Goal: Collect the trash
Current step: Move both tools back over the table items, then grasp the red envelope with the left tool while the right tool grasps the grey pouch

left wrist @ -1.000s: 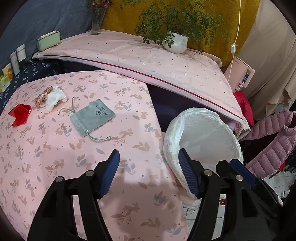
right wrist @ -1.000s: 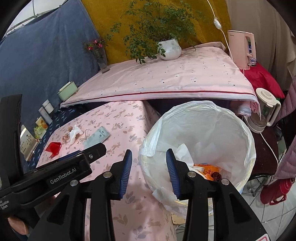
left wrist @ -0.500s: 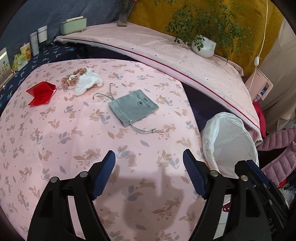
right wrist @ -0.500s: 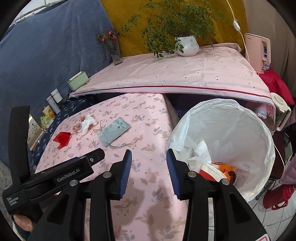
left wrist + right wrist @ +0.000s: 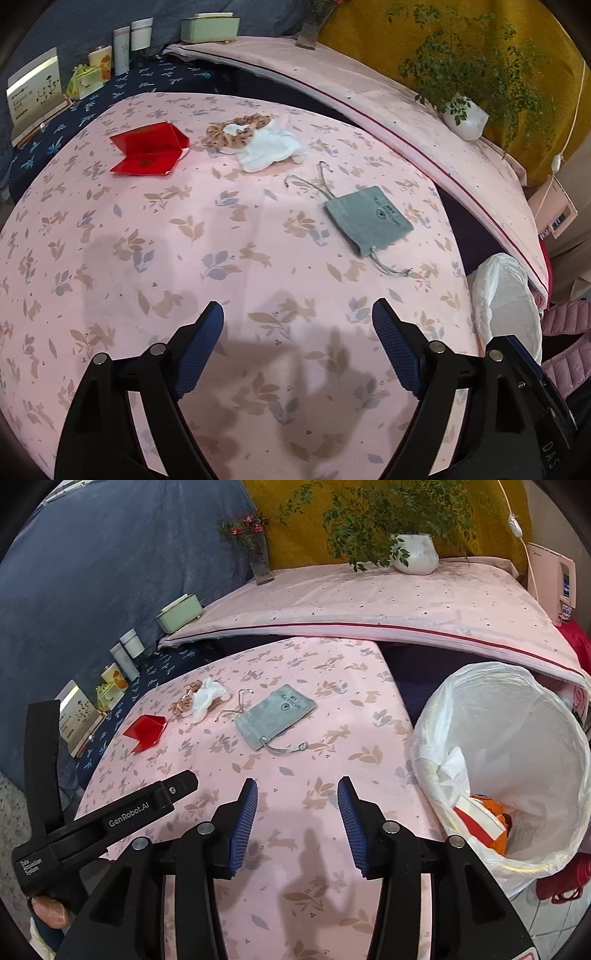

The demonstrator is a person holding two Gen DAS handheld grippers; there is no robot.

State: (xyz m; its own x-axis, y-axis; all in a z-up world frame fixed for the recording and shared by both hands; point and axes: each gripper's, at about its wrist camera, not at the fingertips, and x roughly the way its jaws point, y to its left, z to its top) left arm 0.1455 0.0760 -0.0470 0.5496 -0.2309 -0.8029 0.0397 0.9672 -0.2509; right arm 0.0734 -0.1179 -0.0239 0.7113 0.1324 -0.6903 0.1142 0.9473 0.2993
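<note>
On the pink rabbit-print table (image 5: pixel 110 258) lie a grey drawstring pouch (image 5: pixel 367 218) (image 5: pixel 277 713), a red folded paper box (image 5: pixel 149 149) (image 5: pixel 144 729) and a white cloth with a brown scrunchie (image 5: pixel 258 142) (image 5: pixel 205 698). A bin with a white liner (image 5: pixel 517 716) (image 5: pixel 506 302) stands off the table's right edge, with orange and red trash inside. My left gripper (image 5: pixel 297 314) hovers over the near table, its jaws opening with nothing between them. My right gripper (image 5: pixel 297 794) is also opening and empty, short of the pouch. The left tool's body (image 5: pixel 110 819) shows in the right wrist view.
A higher pink-covered surface (image 5: pixel 369 602) behind carries a potted plant (image 5: pixel 413 555), a flower vase (image 5: pixel 260 557) and a green box (image 5: pixel 179 613). Jars and cards (image 5: pixel 122 48) line the dark blue cloth at far left. A pink appliance (image 5: pixel 557 579) stands at right.
Both grippers swung left, away from the bin and over the table. The pouch, red box and cloth now lie ahead. Both pairs of jaws stand wider than before.
</note>
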